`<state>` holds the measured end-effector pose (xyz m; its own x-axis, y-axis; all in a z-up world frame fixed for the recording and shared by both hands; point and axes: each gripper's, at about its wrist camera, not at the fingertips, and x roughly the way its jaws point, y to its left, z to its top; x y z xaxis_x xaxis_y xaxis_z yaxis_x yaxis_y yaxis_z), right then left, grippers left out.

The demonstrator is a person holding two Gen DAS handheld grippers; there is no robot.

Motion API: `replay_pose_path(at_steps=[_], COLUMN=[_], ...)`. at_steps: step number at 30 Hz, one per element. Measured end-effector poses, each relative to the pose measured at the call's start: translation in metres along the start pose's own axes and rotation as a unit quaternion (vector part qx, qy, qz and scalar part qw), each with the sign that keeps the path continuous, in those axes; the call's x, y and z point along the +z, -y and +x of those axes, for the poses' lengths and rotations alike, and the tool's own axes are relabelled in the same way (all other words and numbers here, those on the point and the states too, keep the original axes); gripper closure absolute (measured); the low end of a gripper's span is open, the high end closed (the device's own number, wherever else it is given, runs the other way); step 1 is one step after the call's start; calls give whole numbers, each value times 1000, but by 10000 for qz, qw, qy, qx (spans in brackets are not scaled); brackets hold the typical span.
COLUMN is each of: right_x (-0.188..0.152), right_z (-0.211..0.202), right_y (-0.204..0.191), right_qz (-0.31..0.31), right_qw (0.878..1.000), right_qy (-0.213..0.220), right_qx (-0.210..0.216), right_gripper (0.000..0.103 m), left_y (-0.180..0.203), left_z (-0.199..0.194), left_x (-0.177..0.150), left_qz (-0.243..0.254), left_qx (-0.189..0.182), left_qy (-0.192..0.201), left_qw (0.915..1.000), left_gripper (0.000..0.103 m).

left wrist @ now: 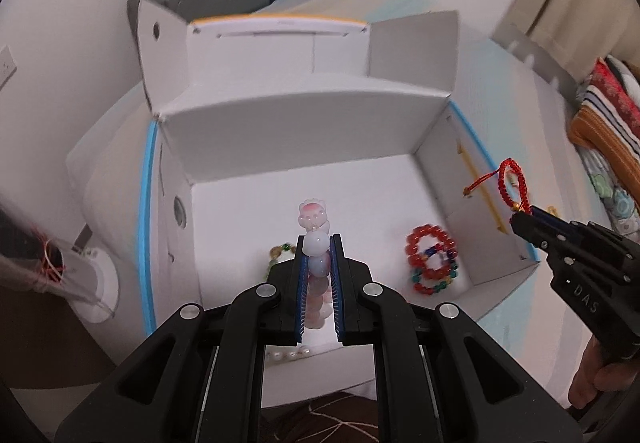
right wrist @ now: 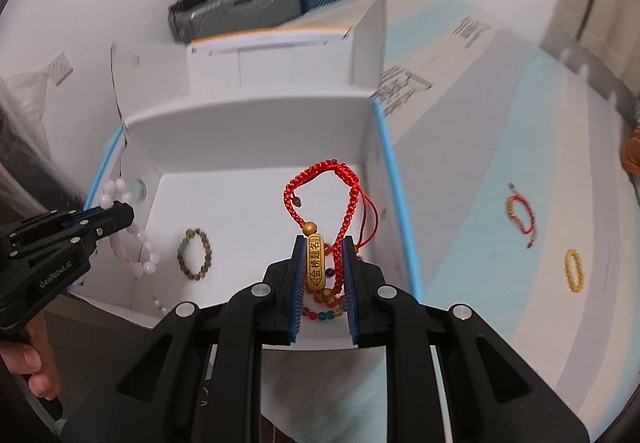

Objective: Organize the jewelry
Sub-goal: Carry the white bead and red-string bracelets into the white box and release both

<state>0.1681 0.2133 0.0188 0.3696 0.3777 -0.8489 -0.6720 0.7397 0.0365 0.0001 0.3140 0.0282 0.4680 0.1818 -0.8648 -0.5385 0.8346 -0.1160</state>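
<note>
My left gripper is shut on a pale pink bead bracelet with a cat charm, held over the open white box; it also shows in the right wrist view. My right gripper is shut on a red braided cord bracelet with a gold tablet bead, over the box's right side; it also shows in the left wrist view. In the box lie red bead bracelets, a brown-green bead bracelet and a pearl strand.
On the blue-and-white table outside the box lie a small red cord bracelet and a yellow bead ring. Suitcases stand behind. Folded striped cloth lies at right. The box lid flaps stand upright at the back.
</note>
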Motion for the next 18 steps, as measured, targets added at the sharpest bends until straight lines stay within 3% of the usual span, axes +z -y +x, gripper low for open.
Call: replay_pose_path(at_steps=[11, 16, 18], right_x=[-4, -4, -4], right_z=[38, 40, 39], right_y=[-12, -15, -15], right_qz=[-95, -65, -47], right_qw=[9977, 9977, 9978], right_qy=[-664, -677, -664], right_qx=[-39, -33, -12], right_gripper=[86, 79, 72], left_y=[-18, -20, -21], left_z=[25, 22, 19], left_x=[-5, -3, -1], left_qz=[-183, -199, -237], left_qx=[251, 390, 416], left_qy=[-397, -329, -302], left_qw=[9987, 9985, 9984], left_gripper=[93, 90, 86])
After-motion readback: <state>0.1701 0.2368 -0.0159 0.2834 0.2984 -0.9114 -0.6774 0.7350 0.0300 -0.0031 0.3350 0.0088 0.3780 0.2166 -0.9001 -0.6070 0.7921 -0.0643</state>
